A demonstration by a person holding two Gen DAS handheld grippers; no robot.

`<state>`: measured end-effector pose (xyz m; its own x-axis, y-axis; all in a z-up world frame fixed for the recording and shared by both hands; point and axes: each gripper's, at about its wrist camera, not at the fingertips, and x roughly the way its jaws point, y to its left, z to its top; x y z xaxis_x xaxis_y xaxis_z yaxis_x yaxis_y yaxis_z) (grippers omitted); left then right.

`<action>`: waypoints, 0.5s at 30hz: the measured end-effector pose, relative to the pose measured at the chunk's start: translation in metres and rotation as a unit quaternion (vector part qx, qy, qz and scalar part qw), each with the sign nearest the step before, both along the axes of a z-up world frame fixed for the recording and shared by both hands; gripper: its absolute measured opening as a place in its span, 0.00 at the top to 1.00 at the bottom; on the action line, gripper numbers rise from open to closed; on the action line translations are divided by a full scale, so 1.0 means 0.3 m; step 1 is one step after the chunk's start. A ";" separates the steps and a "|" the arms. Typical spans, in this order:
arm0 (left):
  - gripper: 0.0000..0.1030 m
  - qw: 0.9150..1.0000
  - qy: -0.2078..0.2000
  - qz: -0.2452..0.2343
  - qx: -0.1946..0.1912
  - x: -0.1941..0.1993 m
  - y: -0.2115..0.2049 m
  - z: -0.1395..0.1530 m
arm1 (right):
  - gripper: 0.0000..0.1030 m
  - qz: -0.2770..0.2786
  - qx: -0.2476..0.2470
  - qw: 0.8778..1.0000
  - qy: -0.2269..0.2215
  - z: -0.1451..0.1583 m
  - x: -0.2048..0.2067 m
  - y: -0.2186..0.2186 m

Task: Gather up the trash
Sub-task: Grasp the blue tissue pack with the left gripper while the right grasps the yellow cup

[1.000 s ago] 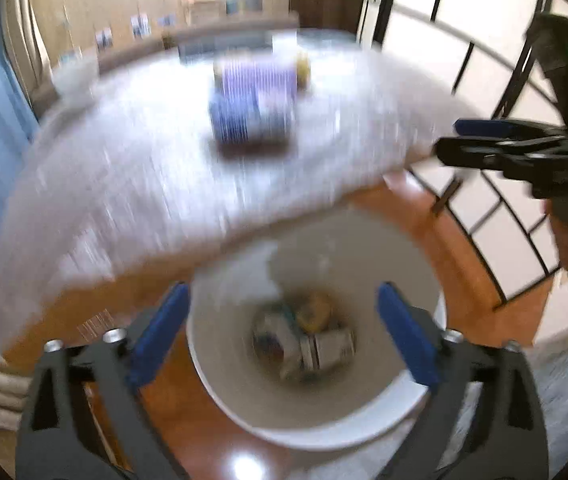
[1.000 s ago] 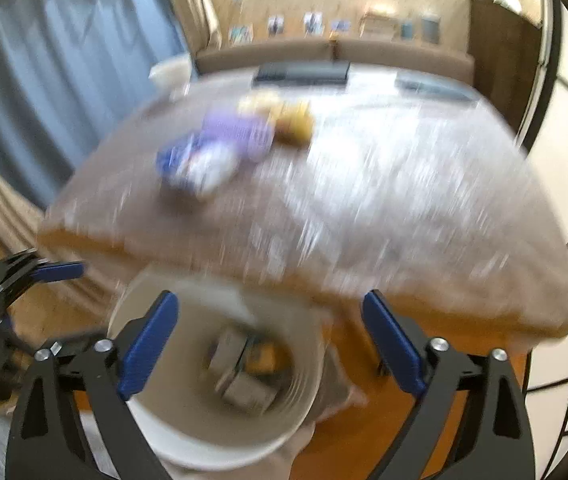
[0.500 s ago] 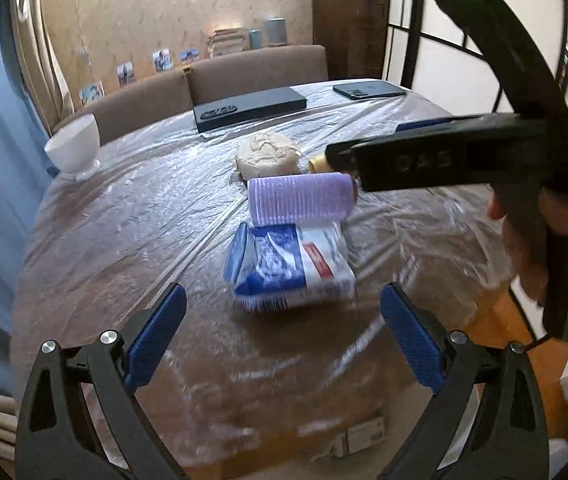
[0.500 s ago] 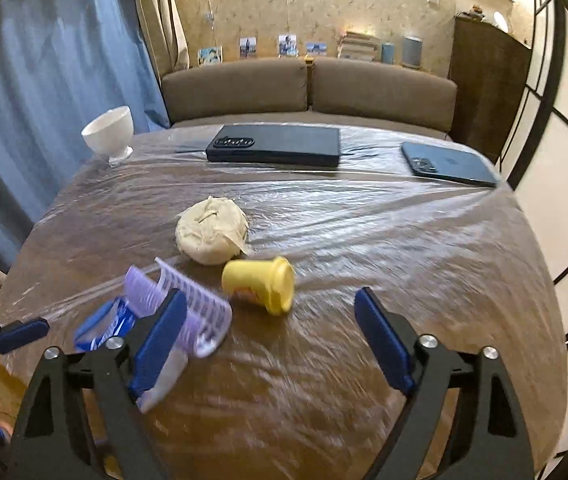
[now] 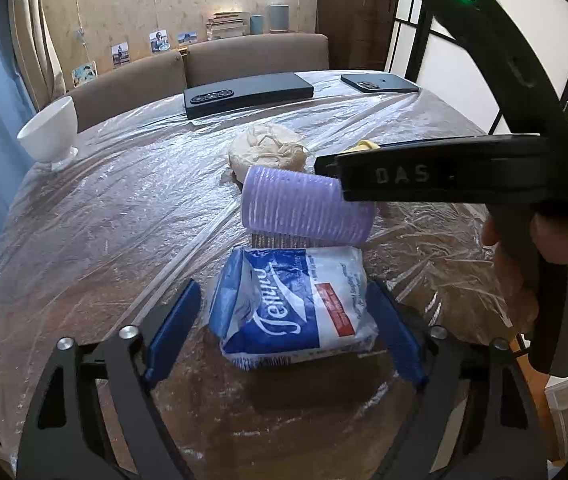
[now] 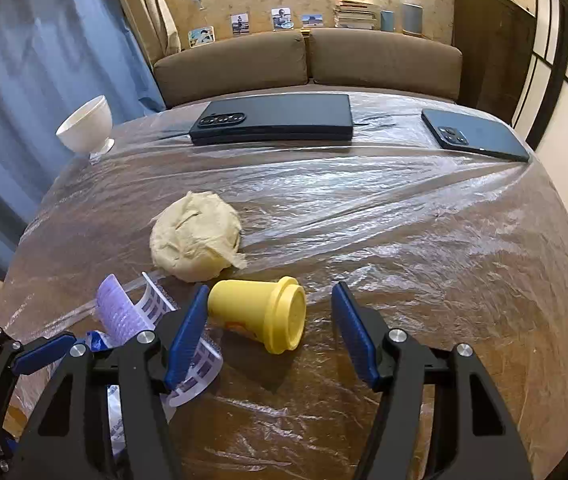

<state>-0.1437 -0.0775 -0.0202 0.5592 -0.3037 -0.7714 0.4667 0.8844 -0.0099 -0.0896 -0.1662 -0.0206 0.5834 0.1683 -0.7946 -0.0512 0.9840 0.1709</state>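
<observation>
Compared with half a second ago, both grippers are found lower and nearer the table (image 6: 424, 240), and one second ago both were recorded over a white bin that is no longer in view. The tissue packet (image 5: 292, 308), formerly ahead of the left gripper (image 5: 288, 328), is now bracketed by its blue pads (image 5: 172, 328). The yellow tub (image 6: 262, 312), formerly ahead of the right gripper (image 6: 272, 332), is now seen between that gripper's pads (image 6: 186, 336).

The left jaws are held apart, one on each side of the packet; contact with the right-hand pad cannot be confirmed. The packet lies flat on the plastic sheeting, with the purple hair roller (image 5: 304, 208) just beyond it. The right jaws are likewise held apart. The tub lies on its side with its lid toward the camera, close to the left pad and clear of the right pad. A crumpled beige wad (image 6: 196, 240) rests just behind the tub.

Both grippers are angled down toward the table's near edge, side by side. The right gripper's body is seen crossing the left wrist view, with the holding hand (image 5: 524, 264) wrapped round its handle.

Also noted: a white bowl (image 6: 84, 126), a black case (image 6: 276, 118) and a phone (image 6: 472, 138) at the far side.
</observation>
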 end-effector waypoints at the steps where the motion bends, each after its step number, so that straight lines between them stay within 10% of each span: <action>1: 0.26 1.000 0.002 -0.003 -0.002 0.003 -0.001 -0.002 | 0.40 -0.001 0.000 1.000 -0.001 -0.001 0.000 -0.005; 15: 0.26 1.000 -0.008 -0.017 0.012 0.013 -0.018 0.002 | 0.40 0.018 -0.034 0.999 -0.020 0.000 0.002 -0.018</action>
<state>-0.1397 -0.0828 -0.0197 0.5615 -0.3049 -0.7693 0.4970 0.8676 0.0189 -0.0891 -0.1716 -0.0204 0.6092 0.1361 -0.7813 -0.0926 0.9906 0.1003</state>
